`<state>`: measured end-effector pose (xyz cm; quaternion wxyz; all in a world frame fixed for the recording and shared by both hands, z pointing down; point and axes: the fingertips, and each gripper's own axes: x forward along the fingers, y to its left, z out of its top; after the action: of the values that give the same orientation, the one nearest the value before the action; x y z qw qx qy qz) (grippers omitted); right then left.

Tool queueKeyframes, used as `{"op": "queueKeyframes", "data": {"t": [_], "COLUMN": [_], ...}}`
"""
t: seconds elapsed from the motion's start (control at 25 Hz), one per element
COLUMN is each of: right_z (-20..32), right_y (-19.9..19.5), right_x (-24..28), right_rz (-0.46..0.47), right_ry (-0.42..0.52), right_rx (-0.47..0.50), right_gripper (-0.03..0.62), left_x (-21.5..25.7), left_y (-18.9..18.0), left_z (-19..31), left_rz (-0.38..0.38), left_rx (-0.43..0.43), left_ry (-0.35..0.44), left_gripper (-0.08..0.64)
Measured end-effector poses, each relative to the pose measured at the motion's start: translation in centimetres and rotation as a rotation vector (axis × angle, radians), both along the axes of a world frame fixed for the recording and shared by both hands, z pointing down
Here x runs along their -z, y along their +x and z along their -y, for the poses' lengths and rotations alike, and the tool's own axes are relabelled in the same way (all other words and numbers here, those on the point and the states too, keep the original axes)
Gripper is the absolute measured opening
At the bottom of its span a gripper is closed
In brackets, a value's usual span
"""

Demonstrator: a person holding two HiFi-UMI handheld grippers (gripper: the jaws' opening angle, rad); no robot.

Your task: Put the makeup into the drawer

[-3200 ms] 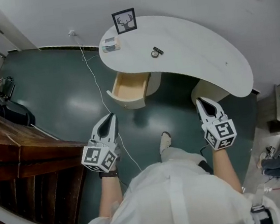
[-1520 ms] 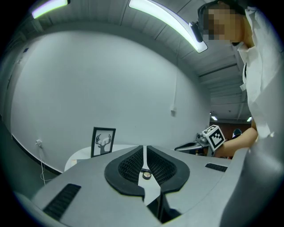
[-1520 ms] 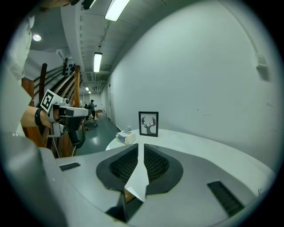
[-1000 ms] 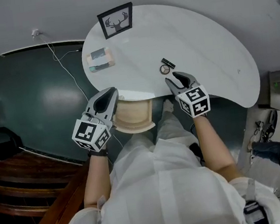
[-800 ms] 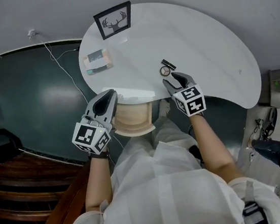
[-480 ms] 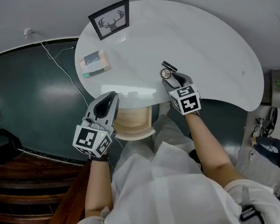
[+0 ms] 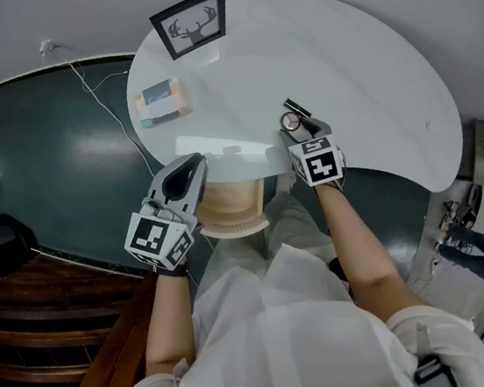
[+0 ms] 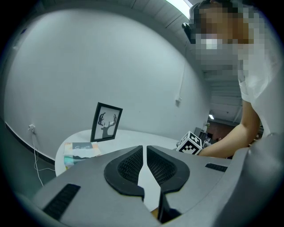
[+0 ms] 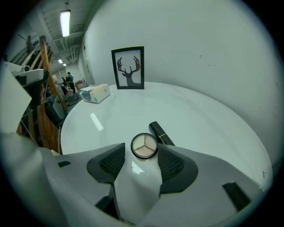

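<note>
No lettering fully legible. Flat box (image 8: 81, 149) on the desk (image 8: 146, 138) has one script word on its dark top band. It looks to start with "S"; the rest is too blurred. Left marker cube (image 7: 157, 237) and right marker cube (image 7: 321, 166) carry black-and-white square codes only. Framed picture (image 9: 129, 68) shows a deer-head silhouette, wordless.

The counter (image 7: 368, 74) is glossy white; at its eleven o'clock a black frame (image 7: 191, 24) holds a black deer head on white. The compact (image 9: 144, 146) has a black rim and three cream wedges; the tube (image 9: 160, 133) at its one o'clock is black. Left tool (image 8: 144, 165) and right tool (image 9: 141, 162) are grey, pads black
</note>
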<state>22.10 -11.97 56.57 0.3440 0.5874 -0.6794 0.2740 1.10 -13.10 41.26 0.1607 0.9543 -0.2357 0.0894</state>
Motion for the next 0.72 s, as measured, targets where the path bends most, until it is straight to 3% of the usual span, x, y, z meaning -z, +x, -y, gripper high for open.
{"op": "queueKeyframes", "data": {"t": [0.72], "right_z": [0.9], "right_y": [-0.1], "right_x": [-1.2], "right_rz": [-0.01], "right_ry": [-0.005], "right_rx": [0.03], "right_gripper": [0.21], "left_x": [-0.8], "left_y": [-0.3], "left_z": [-0.6], "left_rz": [0.006], "left_rx": [0.022], "left_ry": [-0.013], "left_gripper": [0.029]}}
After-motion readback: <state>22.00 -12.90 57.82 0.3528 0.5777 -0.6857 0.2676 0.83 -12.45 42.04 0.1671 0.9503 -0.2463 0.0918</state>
